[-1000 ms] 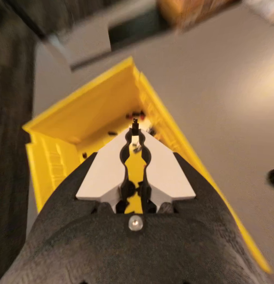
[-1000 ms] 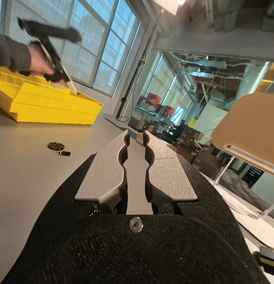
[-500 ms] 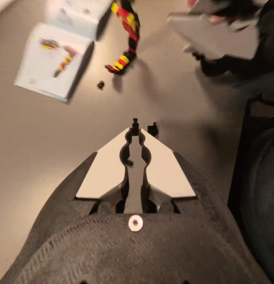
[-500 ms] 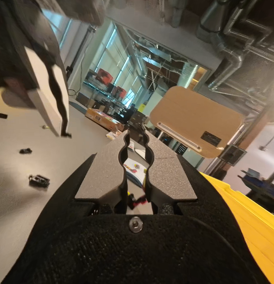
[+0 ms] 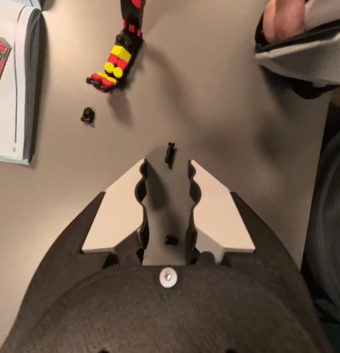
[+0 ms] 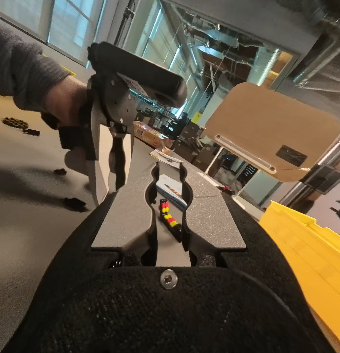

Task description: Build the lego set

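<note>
My left gripper (image 5: 167,162) is open and points down at the grey table (image 5: 203,114). A small black piece (image 5: 170,154) is just past its fingertips, free of both fingers. Another small black piece (image 5: 171,240) lies between the fingers near their base. The black, red and yellow lego strip (image 5: 117,63) lies farther ahead, and also shows in the right wrist view (image 6: 169,215). My right gripper (image 6: 169,164) is empty, its jaws a narrow gap apart, low over the table and aimed at the strip. The left gripper (image 6: 108,194) stands to its left there.
An instruction booklet (image 5: 10,86) lies left of the strip. A loose black piece (image 5: 87,117) lies near it. More black pieces (image 6: 74,203) and a round black part (image 6: 14,122) lie on the table. A yellow bin (image 6: 299,257) stands on the right. The table edge (image 5: 316,172) is close. The grippers' ends are close to 12 cm from one another.
My left gripper carried the small black piece from the yellow bin to the table near the strip, then opened and let it go. My right gripper swung round toward the strip.
</note>
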`<state>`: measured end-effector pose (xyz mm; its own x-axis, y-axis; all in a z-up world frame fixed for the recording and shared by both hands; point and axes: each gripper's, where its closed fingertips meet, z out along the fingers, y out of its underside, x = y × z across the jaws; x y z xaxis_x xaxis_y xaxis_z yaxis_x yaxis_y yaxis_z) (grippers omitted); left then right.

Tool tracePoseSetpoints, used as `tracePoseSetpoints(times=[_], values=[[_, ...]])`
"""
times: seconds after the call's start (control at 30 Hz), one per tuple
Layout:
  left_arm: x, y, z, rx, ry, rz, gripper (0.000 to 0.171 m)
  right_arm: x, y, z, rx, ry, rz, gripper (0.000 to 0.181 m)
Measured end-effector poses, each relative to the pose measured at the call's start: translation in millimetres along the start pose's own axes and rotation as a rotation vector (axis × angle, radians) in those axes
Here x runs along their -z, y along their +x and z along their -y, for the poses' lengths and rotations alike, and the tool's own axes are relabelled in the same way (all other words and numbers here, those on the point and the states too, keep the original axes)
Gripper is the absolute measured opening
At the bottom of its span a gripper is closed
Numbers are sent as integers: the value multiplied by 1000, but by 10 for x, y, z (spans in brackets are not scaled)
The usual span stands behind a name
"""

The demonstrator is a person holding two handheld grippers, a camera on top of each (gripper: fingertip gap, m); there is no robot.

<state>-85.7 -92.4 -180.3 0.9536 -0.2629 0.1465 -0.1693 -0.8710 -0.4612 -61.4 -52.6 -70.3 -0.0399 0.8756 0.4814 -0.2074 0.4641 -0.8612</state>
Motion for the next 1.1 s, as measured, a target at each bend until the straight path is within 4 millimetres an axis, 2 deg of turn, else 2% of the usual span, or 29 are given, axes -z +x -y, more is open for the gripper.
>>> tracePoseSetpoints(times=[0.1,0.2,0.33,0.4,0.47,0.6,0.73,0.87,1.1], values=[[121,-41,-33,39,105,25,46,-25,-60,-45,-22,-28,55,21],[273,112,-86,68,255,29,44,-31,-238,-102,-31,-59,231,20],[294,341,-223,100,358,50,38,-51,-503,-415,-92,-260,555,20],[257,385,-271,119,379,61,37,-65,-611,-567,-167,-378,698,24],[233,371,-294,116,401,90,34,-92,-656,-689,-161,-440,778,25],[166,362,-337,135,406,61,33,-86,-746,-806,-102,-487,892,16],[199,373,-308,98,441,48,32,-105,-773,-808,-25,-447,914,13],[187,383,-307,86,436,29,33,-117,-788,-813,35,-421,911,0],[157,365,-316,78,416,43,32,-111,-788,-821,-43,-463,951,0]])
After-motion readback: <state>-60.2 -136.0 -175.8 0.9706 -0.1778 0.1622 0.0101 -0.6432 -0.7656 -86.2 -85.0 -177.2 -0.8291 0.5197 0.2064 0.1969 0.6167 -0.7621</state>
